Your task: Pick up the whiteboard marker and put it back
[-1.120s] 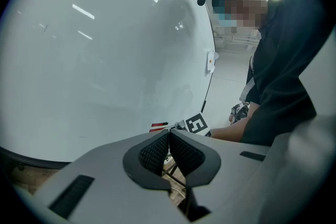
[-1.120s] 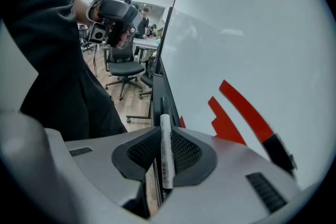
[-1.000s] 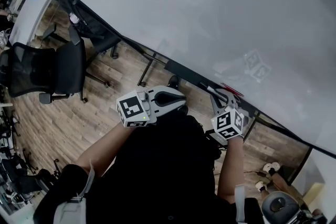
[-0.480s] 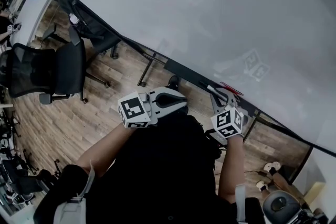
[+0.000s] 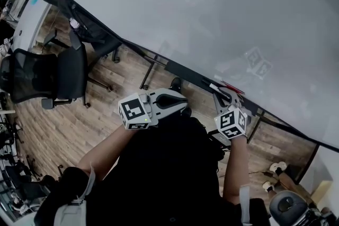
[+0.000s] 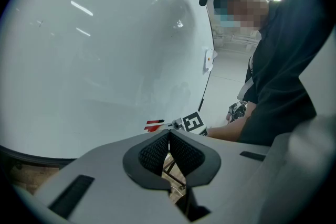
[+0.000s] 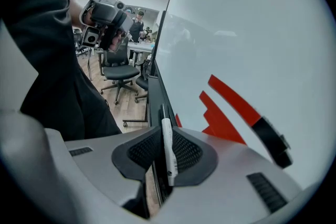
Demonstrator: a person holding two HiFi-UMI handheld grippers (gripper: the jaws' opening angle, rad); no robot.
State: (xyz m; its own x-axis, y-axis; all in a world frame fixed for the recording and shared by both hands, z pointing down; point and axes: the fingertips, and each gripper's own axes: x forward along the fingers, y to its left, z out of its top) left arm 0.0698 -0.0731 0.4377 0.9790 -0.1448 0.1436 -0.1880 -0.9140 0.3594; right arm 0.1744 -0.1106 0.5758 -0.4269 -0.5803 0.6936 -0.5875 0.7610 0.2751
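A white whiteboard marker (image 7: 168, 147) with a black end is pinched upright between the pads of my right gripper (image 7: 169, 157), which is shut on it. In the head view this marker (image 5: 215, 87) pokes out of the right gripper (image 5: 222, 96) just over the black tray (image 5: 183, 72) that runs along the whiteboard's lower edge. The tray (image 7: 154, 105) lies directly behind the marker in the right gripper view. My left gripper (image 5: 184, 102) hangs in front of my body, left of the right one. Its pads (image 6: 155, 152) meet, so the left gripper (image 6: 169, 139) is shut with nothing in it.
The large whiteboard (image 5: 212, 13) fills the upper part of the head view. Red marker-like items (image 7: 231, 110) with a black end lie against the board beside my right gripper. Black office chairs (image 5: 50, 74) stand on the wooden floor at the left. A person's dark torso (image 5: 164, 172) is below.
Almost nothing: the head view has shifted slightly, and both grippers stay where they were, the right one still holding the marker at the tray.
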